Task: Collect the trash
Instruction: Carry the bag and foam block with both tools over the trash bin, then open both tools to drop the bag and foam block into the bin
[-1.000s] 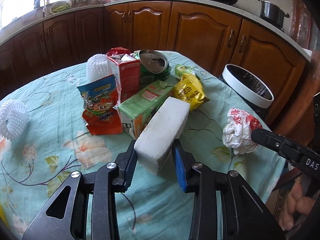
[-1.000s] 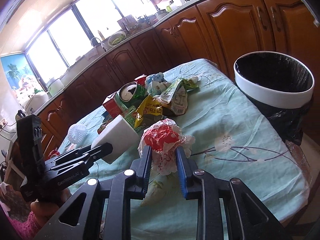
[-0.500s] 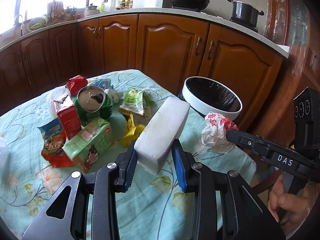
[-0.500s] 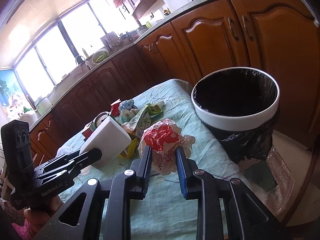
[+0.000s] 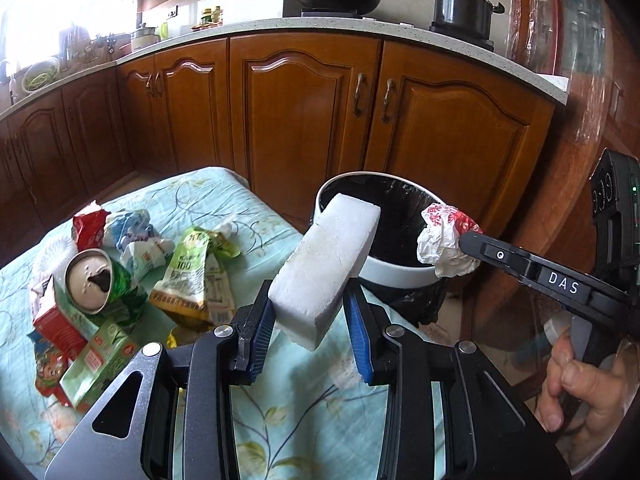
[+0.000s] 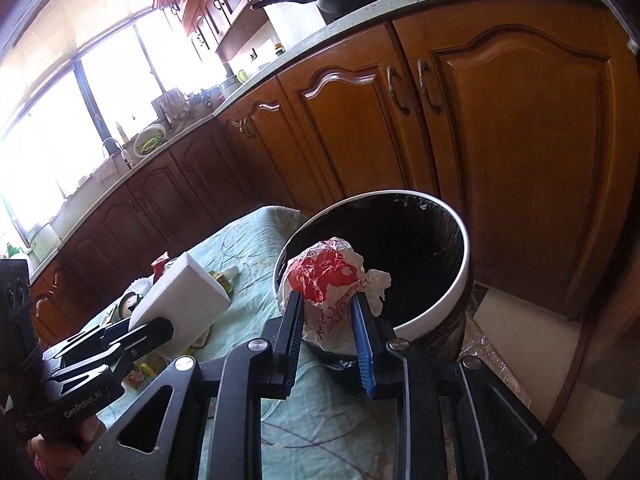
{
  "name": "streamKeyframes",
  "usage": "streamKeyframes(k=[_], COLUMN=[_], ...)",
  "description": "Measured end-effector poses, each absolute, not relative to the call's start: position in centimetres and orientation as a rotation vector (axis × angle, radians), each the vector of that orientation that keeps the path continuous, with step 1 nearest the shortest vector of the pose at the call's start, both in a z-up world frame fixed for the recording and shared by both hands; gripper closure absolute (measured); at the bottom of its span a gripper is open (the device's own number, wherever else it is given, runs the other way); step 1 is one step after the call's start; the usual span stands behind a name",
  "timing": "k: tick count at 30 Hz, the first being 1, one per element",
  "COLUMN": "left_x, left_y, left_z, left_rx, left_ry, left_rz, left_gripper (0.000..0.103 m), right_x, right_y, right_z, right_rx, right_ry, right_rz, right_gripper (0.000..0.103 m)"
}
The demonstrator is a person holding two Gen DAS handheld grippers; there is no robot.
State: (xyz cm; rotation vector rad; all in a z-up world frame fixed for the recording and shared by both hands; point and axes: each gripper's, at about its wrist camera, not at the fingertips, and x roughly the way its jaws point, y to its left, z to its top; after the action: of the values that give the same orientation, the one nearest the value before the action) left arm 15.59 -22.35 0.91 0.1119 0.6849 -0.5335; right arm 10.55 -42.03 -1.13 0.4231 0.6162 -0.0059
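Left tongs [image 5: 308,316] clench foam block [image 5: 326,268], centre frame | right tongs [image 6: 326,316] clench crumpled wrapper [image 6: 332,276] at bin [image 6: 424,320] rim | centre both over opening before releasing.

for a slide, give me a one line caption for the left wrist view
Left claw carries a white foam block toward the black-lined bin, litter left on the floral tablecloth.

Daylight blazes through the blown-out window [image 6: 80,120], cabinets [image 5: 304,120] sharp and warm, fisheye bending the dark, vignetted edges.
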Motion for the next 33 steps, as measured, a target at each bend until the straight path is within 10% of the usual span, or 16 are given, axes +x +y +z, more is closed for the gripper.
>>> streamKeyframes(k=[23,33], left_x=[23.3,23.0], left_y=[-33.9,-33.7], left_z=[-0.2,-0.5], left_rx=[0.230,0.211], left_ry=[0.795,0.795], left_rz=[-0.582,-0.587], left_gripper=[0.068,0.036], right_x=[16.4,15.0], right_y=[-46.3,-47.2], right_z=[-2.4,-2.7], right_rx=[0.422,0.473], right_ry=[0.719,0.678], right_rz=[-0.067,-0.079], right_gripper=[0.070,0.041])
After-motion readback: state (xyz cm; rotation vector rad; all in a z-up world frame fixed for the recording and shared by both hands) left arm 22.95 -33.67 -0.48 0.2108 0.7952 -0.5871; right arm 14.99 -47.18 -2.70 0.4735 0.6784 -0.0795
